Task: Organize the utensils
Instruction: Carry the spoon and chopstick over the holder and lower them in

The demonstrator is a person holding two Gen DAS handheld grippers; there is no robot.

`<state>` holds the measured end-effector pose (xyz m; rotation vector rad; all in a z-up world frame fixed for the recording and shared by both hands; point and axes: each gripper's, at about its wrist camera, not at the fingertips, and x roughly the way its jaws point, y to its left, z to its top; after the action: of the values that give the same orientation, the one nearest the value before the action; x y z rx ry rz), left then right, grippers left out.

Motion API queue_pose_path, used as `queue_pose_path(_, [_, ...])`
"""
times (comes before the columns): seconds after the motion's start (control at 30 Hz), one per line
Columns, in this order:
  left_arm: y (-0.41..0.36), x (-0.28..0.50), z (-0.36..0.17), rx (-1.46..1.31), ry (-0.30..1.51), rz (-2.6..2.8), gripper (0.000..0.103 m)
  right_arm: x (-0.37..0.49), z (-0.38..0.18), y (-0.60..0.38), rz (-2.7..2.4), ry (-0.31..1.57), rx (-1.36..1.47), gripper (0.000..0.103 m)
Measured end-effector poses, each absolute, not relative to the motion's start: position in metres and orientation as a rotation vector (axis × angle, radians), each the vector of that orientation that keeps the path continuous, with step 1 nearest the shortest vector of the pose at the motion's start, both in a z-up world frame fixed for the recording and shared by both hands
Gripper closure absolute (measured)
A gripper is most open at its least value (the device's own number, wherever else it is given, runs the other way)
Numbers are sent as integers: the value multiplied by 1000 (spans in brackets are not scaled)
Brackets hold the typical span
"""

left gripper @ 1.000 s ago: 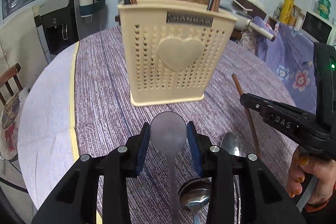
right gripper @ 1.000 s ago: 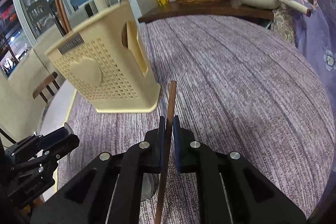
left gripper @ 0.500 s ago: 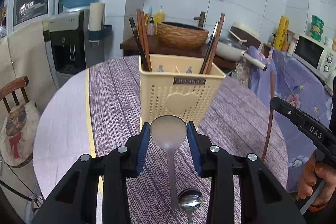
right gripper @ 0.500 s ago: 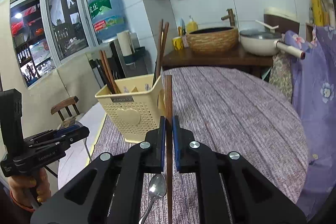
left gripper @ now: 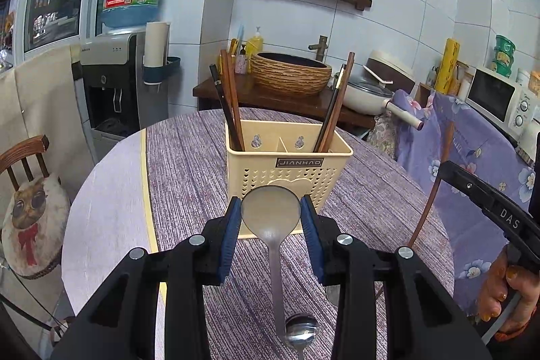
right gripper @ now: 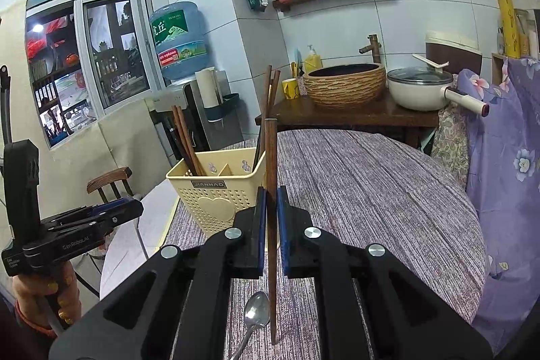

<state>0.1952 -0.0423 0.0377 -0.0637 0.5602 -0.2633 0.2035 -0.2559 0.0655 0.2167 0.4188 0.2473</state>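
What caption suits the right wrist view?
Right gripper holds a brown wooden chopstick upright near the cream plastic utensil basket.

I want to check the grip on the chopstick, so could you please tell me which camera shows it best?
The right wrist view: the chopstick stands upright, full length, clamped in the right gripper. The left wrist view shows that chopstick only off to the side, its grip hidden.

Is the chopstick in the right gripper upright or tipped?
Upright: the chopstick stands near vertical between the right gripper fingers, its lower tip above the tablecloth.
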Motion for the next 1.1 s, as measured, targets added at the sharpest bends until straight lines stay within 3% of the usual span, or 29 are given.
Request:
queue_pose_path(0.4, [-38, 207, 82, -97, 479, -307, 67, 208, 111, -253, 314, 337, 208, 95])
queue_pose_path(0.77, [-37, 270, 160, -158, 240, -174, 67, 256, 208, -229, 297, 90, 219, 95])
queue_pose_path(1.1, [-52, 286, 101, -112, 274, -122, 67, 296, 150, -200, 231, 169, 194, 95])
